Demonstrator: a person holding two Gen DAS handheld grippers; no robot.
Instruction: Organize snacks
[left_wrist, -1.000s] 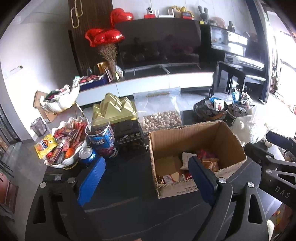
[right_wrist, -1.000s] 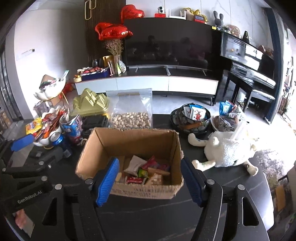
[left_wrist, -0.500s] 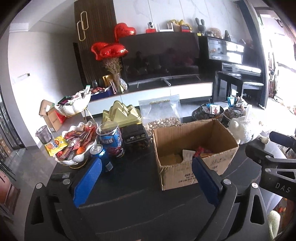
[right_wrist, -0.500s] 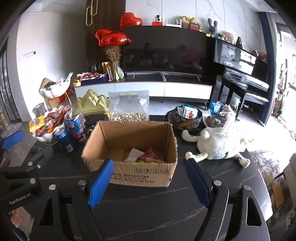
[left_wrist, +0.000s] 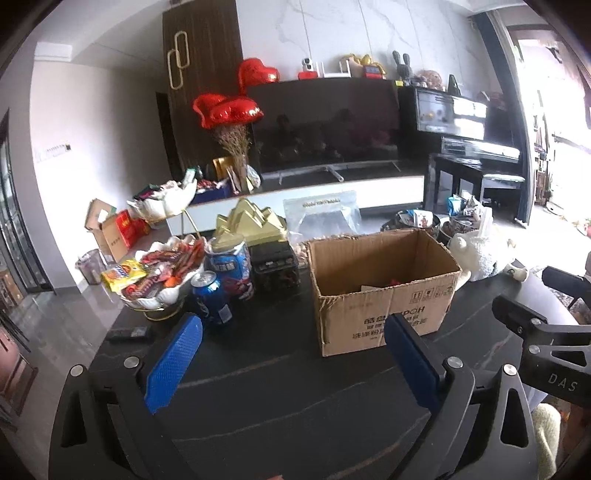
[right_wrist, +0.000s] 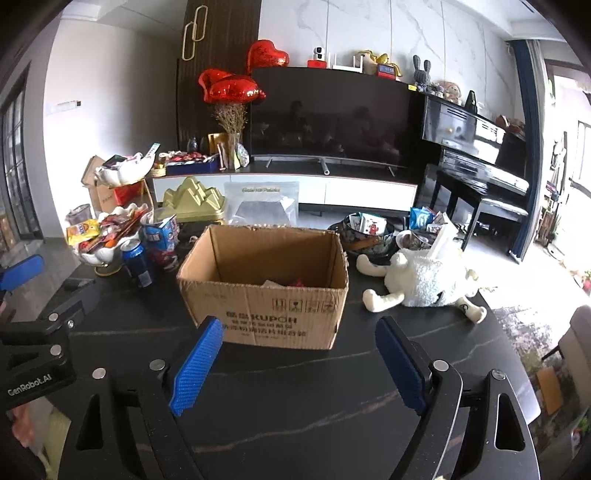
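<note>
An open cardboard box (left_wrist: 384, 295) (right_wrist: 266, 291) stands mid-table on the black marble table (left_wrist: 277, 369), and a few snack packets (right_wrist: 295, 282) show just above its front wall. My left gripper (left_wrist: 293, 323) hangs over bare table in front of the box's left corner; its jaws are opening with nothing between them. My right gripper (right_wrist: 298, 321) faces the box's front wall, a short way back from it; its jaws are also opening and hold nothing. A white shell bowl (left_wrist: 162, 301) (right_wrist: 88, 256) heaped with snacks stands left of the box.
Beside the bowl are a blue soda can (left_wrist: 210, 299), a blue snack tub (left_wrist: 231, 266), a black box (left_wrist: 275, 264), a gold peaked box (left_wrist: 251, 221) and a zip bag of nuts (left_wrist: 321, 218). Dark snack bowls (right_wrist: 365, 232) and a white plush lamb (right_wrist: 424, 277) lie right of the box.
Both grippers have drawn back from over the box toward the table's near side. Their jaws have spread wider. The box now looks farther off, with less of its inside showing.
</note>
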